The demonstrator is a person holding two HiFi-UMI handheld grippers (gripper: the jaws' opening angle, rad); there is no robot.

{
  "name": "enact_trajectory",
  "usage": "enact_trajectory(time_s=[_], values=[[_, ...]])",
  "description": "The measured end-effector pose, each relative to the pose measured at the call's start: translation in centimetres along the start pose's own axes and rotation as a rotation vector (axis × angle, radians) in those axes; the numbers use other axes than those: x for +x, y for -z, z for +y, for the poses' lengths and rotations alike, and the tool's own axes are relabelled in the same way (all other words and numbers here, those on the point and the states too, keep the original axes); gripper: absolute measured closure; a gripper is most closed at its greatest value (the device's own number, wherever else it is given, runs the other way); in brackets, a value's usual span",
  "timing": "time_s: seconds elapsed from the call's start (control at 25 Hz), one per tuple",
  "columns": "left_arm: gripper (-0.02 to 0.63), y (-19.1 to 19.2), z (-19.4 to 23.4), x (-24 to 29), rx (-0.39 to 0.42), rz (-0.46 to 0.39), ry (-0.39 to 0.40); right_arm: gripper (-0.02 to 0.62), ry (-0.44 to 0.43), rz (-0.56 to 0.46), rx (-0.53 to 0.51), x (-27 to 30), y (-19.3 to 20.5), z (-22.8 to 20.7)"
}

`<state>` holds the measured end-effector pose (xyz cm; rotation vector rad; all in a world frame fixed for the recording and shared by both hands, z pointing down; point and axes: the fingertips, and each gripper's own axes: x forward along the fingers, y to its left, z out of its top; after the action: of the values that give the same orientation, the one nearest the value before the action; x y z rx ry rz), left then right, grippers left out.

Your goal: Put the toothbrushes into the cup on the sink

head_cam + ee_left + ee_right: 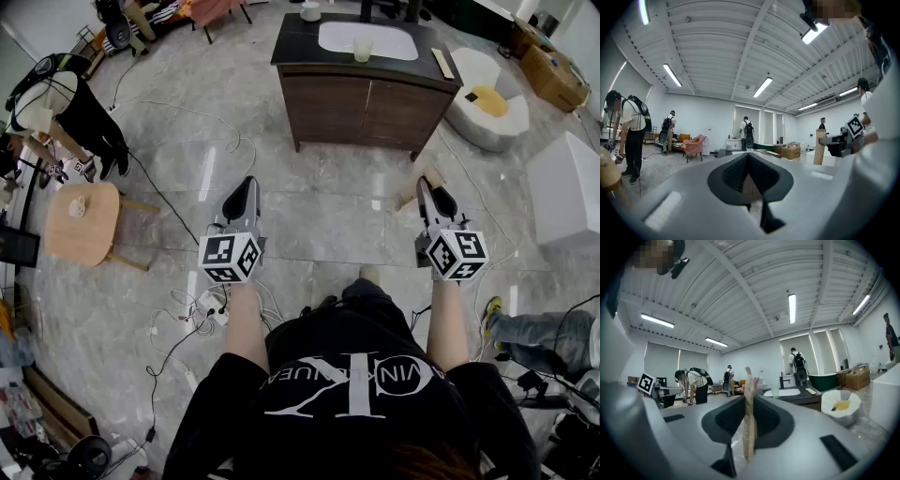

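Grey marble floor [319, 202] is seen throughout. Left hand-held gripper [246, 185] is held with jaws pressed together, nothing between them. Cup [362, 49] is set at the sink [330, 32] on the counter [292, 47], well apart. Toothbrush [749, 420] is pinched in right hand-held gripper [749, 401].

Round wooden table [94, 234] left; tangled cables [202, 309] on floor; cardboard boxes [553, 75] top right.
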<state>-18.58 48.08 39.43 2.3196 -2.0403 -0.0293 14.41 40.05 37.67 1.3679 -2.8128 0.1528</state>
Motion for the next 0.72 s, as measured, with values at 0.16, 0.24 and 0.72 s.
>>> enact_trajectory(time_s=[0.16,0.24,0.72], values=[[0.594,0.6,-0.7,0.6,0.022,0.009,0.018,0.531,0.009,-0.004,0.006,0.1,0.4,-0.3],[0.594,0.7,-0.8,0.9,0.032,0.015,0.019,0.531,0.012,-0.004,0.007,0.3,0.4,-0.3],[0.594,0.5,0.2,3.1,-0.007,0.009,-0.003,0.531,0.017,-0.014,-0.019,0.6,-0.6,-1.1]])
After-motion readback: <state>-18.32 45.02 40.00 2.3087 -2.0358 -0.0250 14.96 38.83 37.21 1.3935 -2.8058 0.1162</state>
